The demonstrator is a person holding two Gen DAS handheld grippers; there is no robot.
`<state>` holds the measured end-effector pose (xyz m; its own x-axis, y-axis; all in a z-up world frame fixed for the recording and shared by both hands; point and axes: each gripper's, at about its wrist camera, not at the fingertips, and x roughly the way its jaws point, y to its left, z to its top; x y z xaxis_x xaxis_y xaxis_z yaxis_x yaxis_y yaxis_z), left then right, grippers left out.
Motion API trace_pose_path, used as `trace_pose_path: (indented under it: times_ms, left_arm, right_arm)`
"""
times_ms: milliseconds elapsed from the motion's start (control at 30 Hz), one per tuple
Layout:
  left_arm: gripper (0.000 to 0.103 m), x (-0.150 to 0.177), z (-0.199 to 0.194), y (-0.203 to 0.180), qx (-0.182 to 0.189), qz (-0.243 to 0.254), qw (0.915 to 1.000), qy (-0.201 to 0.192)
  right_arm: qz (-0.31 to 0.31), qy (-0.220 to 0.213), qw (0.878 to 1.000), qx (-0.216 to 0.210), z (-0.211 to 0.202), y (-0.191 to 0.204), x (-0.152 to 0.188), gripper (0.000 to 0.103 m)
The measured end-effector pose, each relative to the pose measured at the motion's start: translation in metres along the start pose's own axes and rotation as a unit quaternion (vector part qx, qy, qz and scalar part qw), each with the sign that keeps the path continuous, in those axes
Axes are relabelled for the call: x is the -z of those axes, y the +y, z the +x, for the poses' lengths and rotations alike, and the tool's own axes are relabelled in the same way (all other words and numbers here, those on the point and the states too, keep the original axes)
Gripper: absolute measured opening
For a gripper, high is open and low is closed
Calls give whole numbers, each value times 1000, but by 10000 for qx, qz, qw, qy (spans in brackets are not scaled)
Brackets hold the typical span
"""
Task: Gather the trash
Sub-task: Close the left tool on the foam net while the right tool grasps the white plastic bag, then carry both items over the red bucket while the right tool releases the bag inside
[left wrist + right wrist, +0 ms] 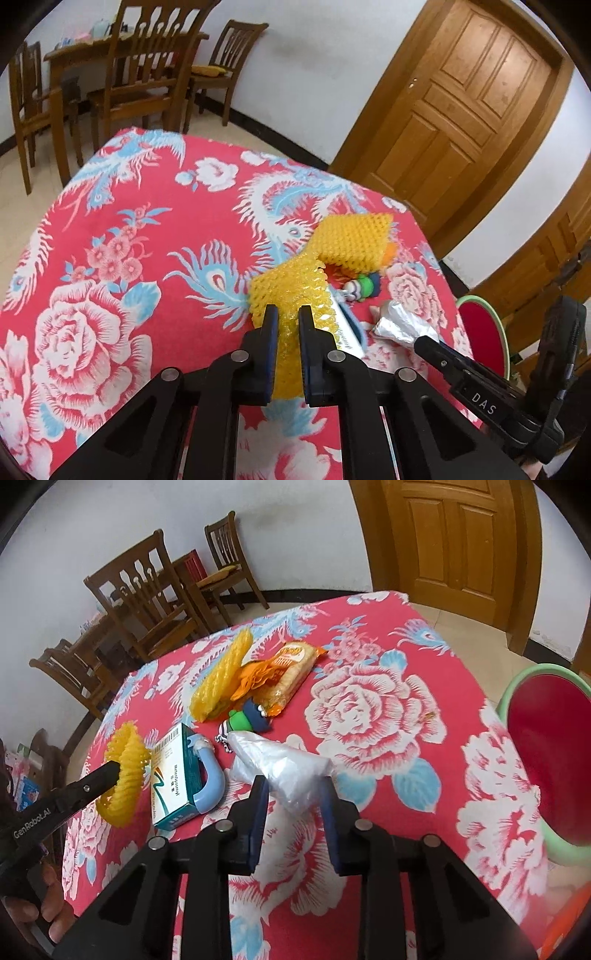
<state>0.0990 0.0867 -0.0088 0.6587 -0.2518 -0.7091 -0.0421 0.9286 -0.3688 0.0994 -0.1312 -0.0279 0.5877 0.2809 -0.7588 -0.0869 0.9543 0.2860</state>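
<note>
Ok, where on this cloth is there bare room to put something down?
Free: the big rose patch between the snack packet and the red bin, and the cloth's left side, towards the chairs. Crowded: the middle, with the foam net, toy, medicine box and plastic bag.

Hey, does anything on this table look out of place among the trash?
Yes: a small green-and-blue toy figure lies tipped over among the wrappers, beside the orange snack packet. It looks like a keepsake, not trash.
</note>
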Motion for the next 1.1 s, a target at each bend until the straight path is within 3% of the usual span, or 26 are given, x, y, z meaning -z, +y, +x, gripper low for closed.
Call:
trace_pose_path:
  times_ms: [533,1100]
  left_arm:
    - [10,4,-23,-64,445,580,9972,-155]
    - [10,17,0,-156,917,1305,9871,134]
  right_arm:
    - [383,-593,9975,88,-66,-39,10,29]
    - [1107,-1136,9853,642,-128,-121,21,29]
